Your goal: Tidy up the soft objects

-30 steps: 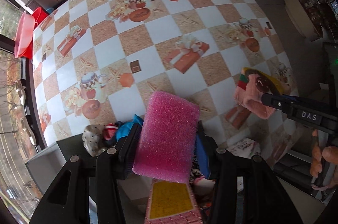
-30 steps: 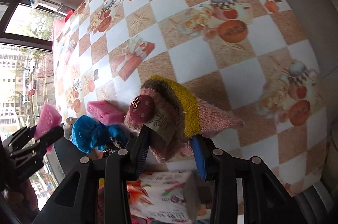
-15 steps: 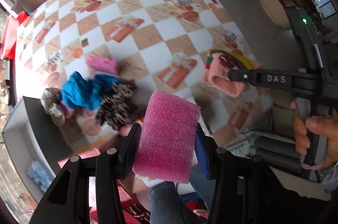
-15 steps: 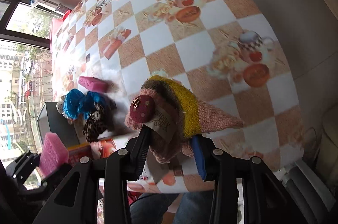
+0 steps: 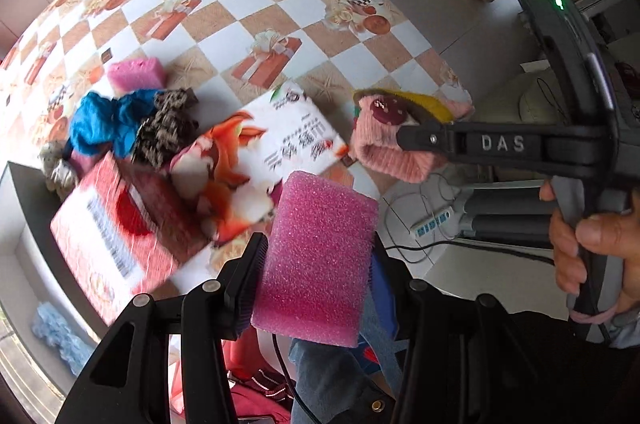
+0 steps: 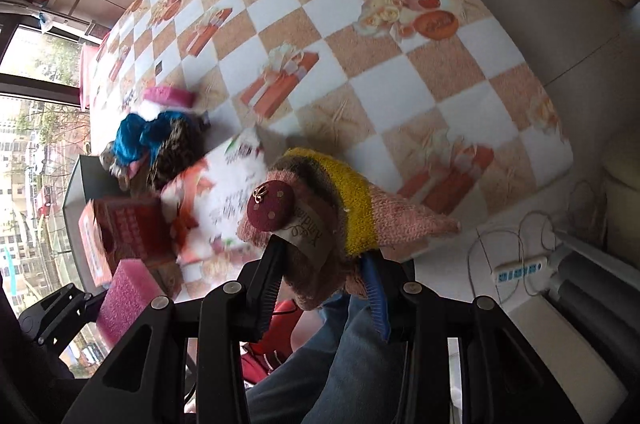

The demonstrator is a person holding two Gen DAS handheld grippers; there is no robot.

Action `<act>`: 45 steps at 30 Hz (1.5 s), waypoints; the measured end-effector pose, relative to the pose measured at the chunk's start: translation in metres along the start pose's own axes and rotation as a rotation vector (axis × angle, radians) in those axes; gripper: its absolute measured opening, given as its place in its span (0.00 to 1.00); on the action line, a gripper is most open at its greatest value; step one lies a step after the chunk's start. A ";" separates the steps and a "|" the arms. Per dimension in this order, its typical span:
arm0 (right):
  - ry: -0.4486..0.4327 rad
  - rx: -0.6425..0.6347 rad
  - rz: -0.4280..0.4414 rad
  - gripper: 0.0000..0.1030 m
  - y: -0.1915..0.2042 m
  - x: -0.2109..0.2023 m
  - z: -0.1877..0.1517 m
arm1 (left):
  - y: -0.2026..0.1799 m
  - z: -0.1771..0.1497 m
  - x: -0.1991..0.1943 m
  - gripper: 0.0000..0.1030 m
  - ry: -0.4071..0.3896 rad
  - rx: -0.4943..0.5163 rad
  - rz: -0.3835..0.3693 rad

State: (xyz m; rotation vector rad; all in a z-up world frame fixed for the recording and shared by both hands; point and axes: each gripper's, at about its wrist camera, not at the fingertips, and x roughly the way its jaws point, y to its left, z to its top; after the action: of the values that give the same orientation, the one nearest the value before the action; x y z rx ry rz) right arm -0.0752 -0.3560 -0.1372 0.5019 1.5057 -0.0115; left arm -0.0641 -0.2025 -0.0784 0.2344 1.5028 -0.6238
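A pink sponge is pinched by the left tool, held off the near edge of the desk. A pink knitted hat is clamped by the right tool, likewise raised above the desk edge. A second pink sponge and a blue cloth are left lying on the desk.

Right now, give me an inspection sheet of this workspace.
Surface: table under a checked cloth with gift and teacup prints.
Job's things: pink sponge and knit hat both lifted; second sponge, blue cloth and spotted cloth lie on the table.
Clutter: red box and white packet at the near edge.
Grippers: left gripper clamps the sponge; right gripper clamps the hat.
Cables: power strip and cords on the floor.
Surroundings: windows on the left, tiled floor, person's jeans below.
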 end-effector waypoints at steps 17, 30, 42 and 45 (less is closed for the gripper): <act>0.058 -0.221 -0.013 0.39 0.086 0.025 -0.059 | 0.071 -0.098 -0.028 0.51 -0.098 -0.239 0.019; 0.093 -0.313 -0.061 0.43 0.089 0.081 -0.070 | 0.120 -0.148 -0.047 0.51 -0.145 -0.373 0.076; -0.027 -0.277 0.002 0.80 0.134 0.048 0.029 | 0.145 -0.149 -0.053 0.51 -0.167 -0.456 0.070; -0.008 -0.284 0.017 0.80 0.155 0.059 0.056 | 0.151 -0.151 -0.058 0.51 -0.173 -0.491 0.076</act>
State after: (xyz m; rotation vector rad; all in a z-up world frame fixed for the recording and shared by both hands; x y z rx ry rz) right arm 0.0314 -0.2169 -0.1463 0.2852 1.4664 0.2106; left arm -0.1115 0.0128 -0.0693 -0.1378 1.4242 -0.1953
